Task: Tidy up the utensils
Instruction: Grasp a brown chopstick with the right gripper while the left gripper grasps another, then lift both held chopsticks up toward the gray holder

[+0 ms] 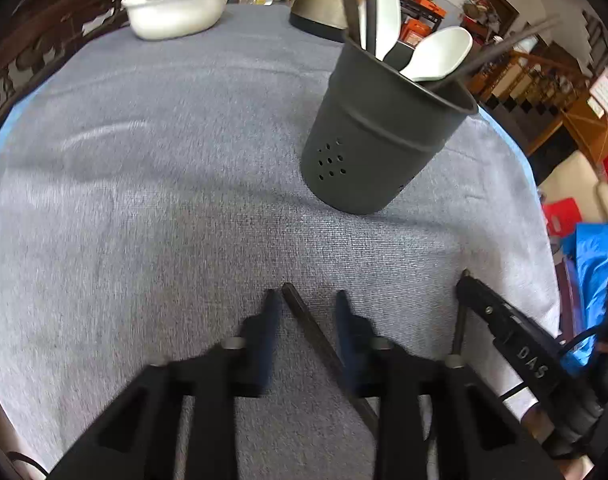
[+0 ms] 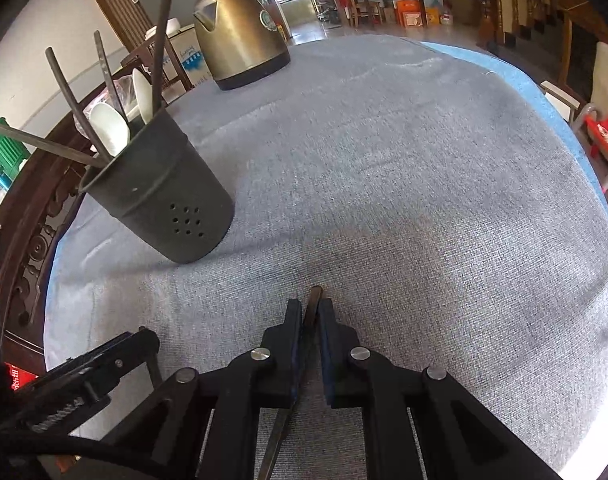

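Left claw (image 1: 304, 300): fingers spread apart over the grey cloth, a dark chopstick (image 1: 328, 354) lying slantwise between them; its shaft runs close against the right-hand finger, though contact with the pads cannot be told, and the left-hand finger stands clear of it.

Right claw (image 2: 309, 308): jaws drawn narrow, closed on a second dark chopstick (image 2: 310, 312), whose tip juts just past the fingertips and whose shaft runs back beneath the claw. This claw also shows at the right edge of the left wrist view, beside the left claw.

Utensil holder (image 1: 380, 132): dark cup with a cluster of drain holes near its base, standing on the cloth ahead of both claws. Contents: several dark chopsticks (image 2: 70, 88) leaning outward, and white spoons (image 1: 440, 56), bowls upward.

Worktop (image 1: 164, 180): round, covered by a grey-blue cloth.

Kettle (image 2: 240, 36): brass-coloured with a dark base, at the far side of the worktop, beyond the holder.

White bowl (image 1: 176, 12): far edge, holding clear plastic wrap.
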Demonstrator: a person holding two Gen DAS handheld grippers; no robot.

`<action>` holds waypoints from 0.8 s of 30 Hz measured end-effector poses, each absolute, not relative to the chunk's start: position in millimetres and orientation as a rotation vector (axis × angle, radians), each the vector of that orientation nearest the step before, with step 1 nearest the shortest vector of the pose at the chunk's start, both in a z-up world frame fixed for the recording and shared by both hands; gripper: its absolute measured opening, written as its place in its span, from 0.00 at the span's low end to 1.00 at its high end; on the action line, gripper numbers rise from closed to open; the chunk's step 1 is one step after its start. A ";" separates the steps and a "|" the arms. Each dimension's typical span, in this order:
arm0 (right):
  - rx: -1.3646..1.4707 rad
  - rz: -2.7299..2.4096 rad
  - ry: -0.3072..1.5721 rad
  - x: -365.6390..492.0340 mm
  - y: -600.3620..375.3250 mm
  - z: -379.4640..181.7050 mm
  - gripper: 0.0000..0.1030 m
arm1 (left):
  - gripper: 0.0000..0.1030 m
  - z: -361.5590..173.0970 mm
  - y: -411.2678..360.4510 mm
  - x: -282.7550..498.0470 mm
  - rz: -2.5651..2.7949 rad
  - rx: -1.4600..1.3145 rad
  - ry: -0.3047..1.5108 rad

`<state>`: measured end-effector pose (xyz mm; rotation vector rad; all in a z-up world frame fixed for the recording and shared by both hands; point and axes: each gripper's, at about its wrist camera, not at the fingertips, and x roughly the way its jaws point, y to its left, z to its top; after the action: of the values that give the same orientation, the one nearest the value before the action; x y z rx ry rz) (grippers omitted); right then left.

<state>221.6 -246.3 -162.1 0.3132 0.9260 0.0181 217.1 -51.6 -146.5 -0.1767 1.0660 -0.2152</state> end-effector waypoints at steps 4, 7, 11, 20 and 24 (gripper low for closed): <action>0.287 0.019 0.925 221.1 -244.0 -161.4 0.10 | 0.10 -149.3 -62.2 228.6 -0.254 -0.195 1.057; 0.339 0.054 0.927 218.9 -249.0 -161.5 0.09 | 0.00 -143.6 -52.6 226.1 -0.263 -0.207 1.046; 0.392 0.082 0.868 206.3 -258.8 -152.4 0.08 | 0.00 -122.8 -43.5 216.6 -0.276 -0.208 0.976; 0.433 0.146 0.662 174.4 -267.2 -104.2 0.07 | 0.00 -84.6 -11.9 206.4 -0.275 -0.261 0.891; 0.431 0.139 0.665 172.2 -266.7 -102.3 0.07 | 0.09 -104.1 -9.3 208.9 -0.281 -0.296 1.032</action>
<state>172.2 -266.7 -102.3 0.4313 0.6655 0.1385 208.9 -9.3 -104.1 -0.2961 1.0321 -0.2815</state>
